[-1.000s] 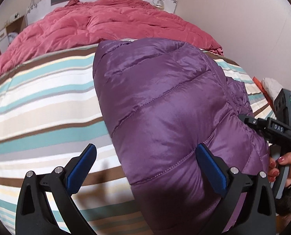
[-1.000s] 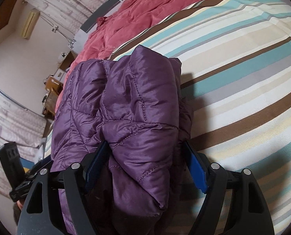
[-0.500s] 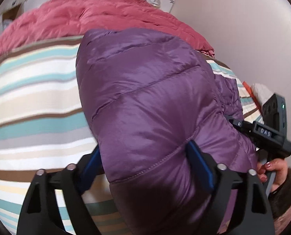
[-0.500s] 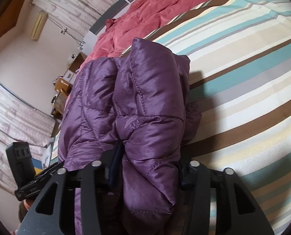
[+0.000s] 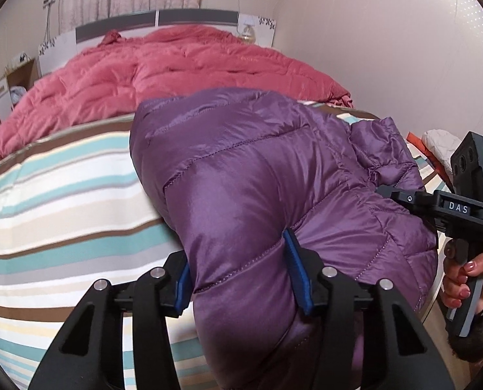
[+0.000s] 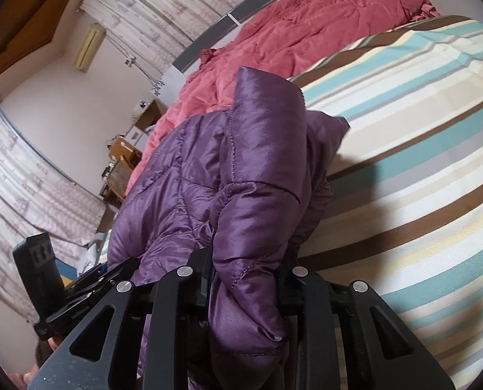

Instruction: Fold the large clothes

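Pinching purple jacket [image 5: 257, 175]: left hand-held gripper [image 5: 241, 276], right hand-held gripper [image 6: 244, 276], jaws just closed.

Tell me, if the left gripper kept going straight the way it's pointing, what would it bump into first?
Probably more of the purple puffy jacket itself. The left gripper has just been closing on a fold of it, and the padding bulges right ahead. Beyond that lies the striped bedspread, though depth is hard to judge.

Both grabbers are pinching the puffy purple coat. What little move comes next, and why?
Probably lift the near edge and carry it toward the pink quilt. Both the left gripper and right gripper have just closed on the purple jacket, which is bunched on the striped bedsheet.
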Tool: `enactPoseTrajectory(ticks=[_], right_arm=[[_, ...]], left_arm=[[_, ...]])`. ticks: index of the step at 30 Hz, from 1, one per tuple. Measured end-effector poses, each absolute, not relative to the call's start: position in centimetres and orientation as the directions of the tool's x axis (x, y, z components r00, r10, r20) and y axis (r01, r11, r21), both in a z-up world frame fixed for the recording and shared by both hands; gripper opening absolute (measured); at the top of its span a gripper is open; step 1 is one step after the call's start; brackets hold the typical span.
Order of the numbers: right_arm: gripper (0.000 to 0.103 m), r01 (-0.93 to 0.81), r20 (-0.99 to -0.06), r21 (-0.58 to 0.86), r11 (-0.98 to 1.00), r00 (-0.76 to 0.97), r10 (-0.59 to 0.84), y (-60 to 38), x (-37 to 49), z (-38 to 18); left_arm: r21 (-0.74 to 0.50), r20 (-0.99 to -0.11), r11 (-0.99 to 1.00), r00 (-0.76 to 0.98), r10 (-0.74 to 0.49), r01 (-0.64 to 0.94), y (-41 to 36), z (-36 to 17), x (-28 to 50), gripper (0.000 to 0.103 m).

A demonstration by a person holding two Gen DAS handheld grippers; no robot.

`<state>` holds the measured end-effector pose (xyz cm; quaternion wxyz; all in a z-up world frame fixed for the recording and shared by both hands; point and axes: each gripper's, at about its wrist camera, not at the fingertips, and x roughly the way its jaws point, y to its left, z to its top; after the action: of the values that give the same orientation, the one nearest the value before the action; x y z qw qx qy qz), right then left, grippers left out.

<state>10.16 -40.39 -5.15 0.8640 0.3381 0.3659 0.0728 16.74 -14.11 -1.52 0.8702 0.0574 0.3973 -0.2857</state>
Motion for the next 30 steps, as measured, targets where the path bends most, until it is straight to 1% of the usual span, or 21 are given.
enactPoseTrajectory(ticks=[2,4,5,7,9,10,11,12,14,16,17,19,22,24,25,26,27,28,29,30], right_arm=[[0.019,0.101,-0.569,0.643,0.760,0.727,0.384,-40.0,10.3,-4.6],[0.019,0.052,-0.522,0.673,0.738,0.740,0.424,-39.4,10.5,-4.0],[0.019,0.044,-0.518,0.669,0.742,0.744,0.422,-39.0,10.6,-3.6],[0.019,0.065,-0.563,0.616,0.785,0.733,0.381,-38.2,11.3,-2.9],[0.021,0.100,-0.583,0.613,0.783,0.726,0.364,-38.3,11.5,-3.3],[0.026,0.115,-0.597,0.593,0.797,0.728,0.339,-38.3,11.5,-3.5],[0.036,0.134,-0.613,0.569,0.812,0.727,0.309,-38.4,11.4,-3.6],[0.041,0.157,-0.637,0.533,0.832,0.721,0.273,-38.4,11.4,-4.0],[0.065,0.180,-0.667,0.501,0.846,0.704,0.245,-38.4,11.6,-4.6],[0.071,0.207,-0.689,0.475,0.855,0.692,0.215,-38.6,11.8,-5.2],[0.079,0.211,-0.692,0.482,0.850,0.687,0.221,-38.8,11.9,-5.4],[0.086,0.243,-0.713,0.507,0.827,0.657,0.244,-39.7,12.3,-6.6],[0.086,0.252,-0.705,0.592,0.765,0.621,0.342,-41.0,13.2,-8.5],[0.082,0.250,-0.670,0.675,0.694,0.602,0.435,-41.6,13.7,-10.1],[0.072,0.246,-0.647,0.708,0.663,0.603,0.467,-41.7,13.8,-10.6],[0.059,0.237,-0.619,0.738,0.632,0.611,0.494,-41.8,13.9,-10.9],[0.052,0.218,-0.591,0.761,0.612,0.622,0.514,-41.7,13.9,-11.0],[0.042,0.198,-0.574,0.770,0.607,0.629,0.524,-41.6,13.9,-10.9],[0.037,0.176,-0.564,0.772,0.611,0.634,0.529,-41.3,13.8,-10.6],[0.035,0.155,-0.563,0.764,0.626,0.635,0.529,-41.1,13.7,-10.2]], left_arm=[[-0.119,-0.715,0.832,0.534,-0.451,0.542,-13.7,-1.1,16.5,0.046],[-0.107,-0.708,0.828,0.543,-0.452,0.550,-13.3,-0.7,16.6,0.044],[-0.103,-0.705,0.827,0.545,-0.453,0.553,-13.1,-0.5,16.6,0.044],[-0.095,-0.709,0.830,0.548,-0.443,0.549,-12.9,-0.6,16.9,0.044],[-0.114,-0.722,0.831,0.529,-0.446,0.545,-12.4,-1.2,17.4,0.044],[-0.125,-0.729,0.831,0.519,-0.447,0.541,-12.3,-1.6,17.6,0.044],[-0.142,-0.737,0.831,0.504,-0.451,0.538,-12.0,-2.1,17.8,0.045],[-0.146,-0.740,0.834,0.501,-0.449,0.533,-11.9,-2.5,17.8,0.047],[-0.137,-0.742,0.839,0.507,-0.439,0.526,-11.7,-3.0,17.8,0.051],[-0.137,-0.740,0.837,0.506,-0.442,0.530,-11.5,-3.4,17.9,0.054],[-0.129,-0.740,0.836,0.510,-0.439,0.533,-11.5,-3.5,17.9,0.056],[-0.114,-0.742,0.832,0.510,-0.435,0.543,-11.5,-3.7,17.9,0.057],[-0.123,-0.744,0.829,0.502,-0.441,0.545,-11.4,-3.9,18.3,0.059],[-0.132,-0.747,0.828,0.494,-0.444,0.545,-11.5,-4.2,18.5,0.059],[-0.130,-0.747,0.828,0.496,-0.443,0.545,-11.5,-4.2,18.6,0.059],[-0.126,-0.745,0.828,0.499,-0.442,0.546,-11.6,-4.2,18.4,0.056],[-0.118,-0.742,0.827,0.505,-0.441,0.549,-11.8,-4.0,18.3,0.055],[-0.113,-0.739,0.827,0.510,-0.440,0.550,-11.9,-3.9,18.2,0.052],[-0.103,-0.737,0.828,0.517,-0.436,0.552,-12.1,-3.7,17.9,0.050],[-0.097,-0.734,0.827,0.522,-0.435,0.553,-12.2,-3.5,17.6,0.049]])
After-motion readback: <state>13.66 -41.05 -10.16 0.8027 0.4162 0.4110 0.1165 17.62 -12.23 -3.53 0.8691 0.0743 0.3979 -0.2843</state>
